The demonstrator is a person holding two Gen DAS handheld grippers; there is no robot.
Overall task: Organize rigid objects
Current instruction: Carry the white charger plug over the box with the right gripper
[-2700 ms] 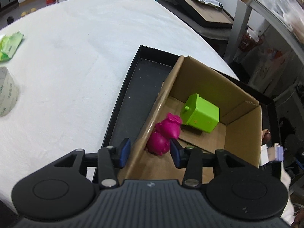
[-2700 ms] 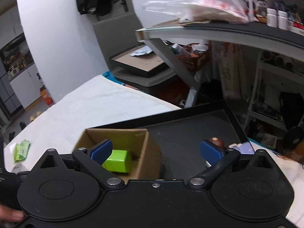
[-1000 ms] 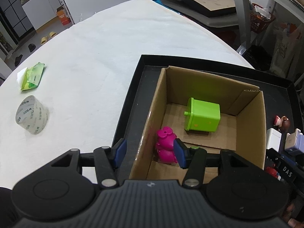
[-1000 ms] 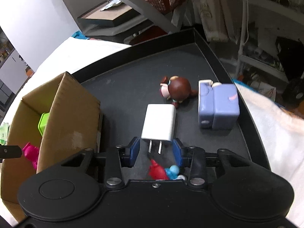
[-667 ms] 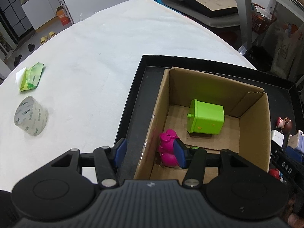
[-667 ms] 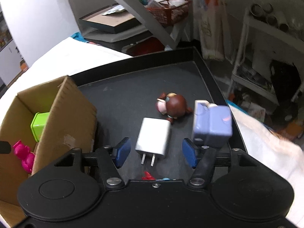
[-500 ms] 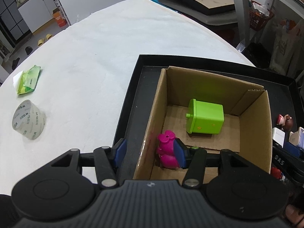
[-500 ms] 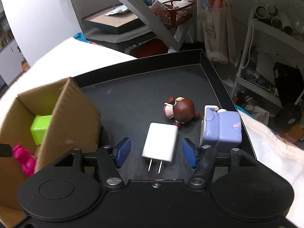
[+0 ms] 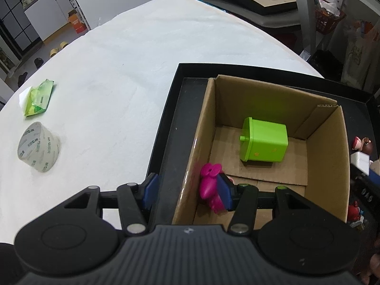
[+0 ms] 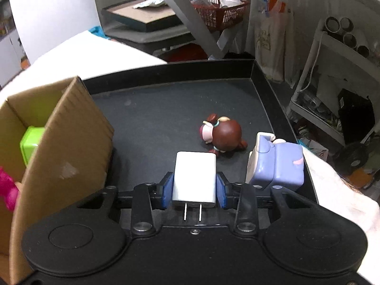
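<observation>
My right gripper point(image 10: 194, 186) is shut on a white plug charger point(image 10: 194, 177), prongs toward the camera, over the black tray point(image 10: 166, 109). A brown-haired figurine point(image 10: 223, 136) and a lilac block toy point(image 10: 276, 163) lie just beyond it. My left gripper point(image 9: 187, 187) is open and straddles the left wall of the cardboard box point(image 9: 263, 90). Its right finger is inside the box beside a magenta toy point(image 9: 209, 182). A green cube toy point(image 9: 263, 140) lies on the box floor. The box point(image 10: 64, 147) also shows in the right wrist view.
A tape roll point(image 9: 38, 150) and a green packet point(image 9: 38, 98) lie on the white table point(image 9: 118, 59) at the left. Small red and blue figures point(image 9: 355, 210) sit in the tray right of the box. Shelving and clutter stand beyond the table point(image 10: 332, 59).
My right gripper was open around the white charger half a second ago and has now shut on it. My left gripper has stayed open over the box wall.
</observation>
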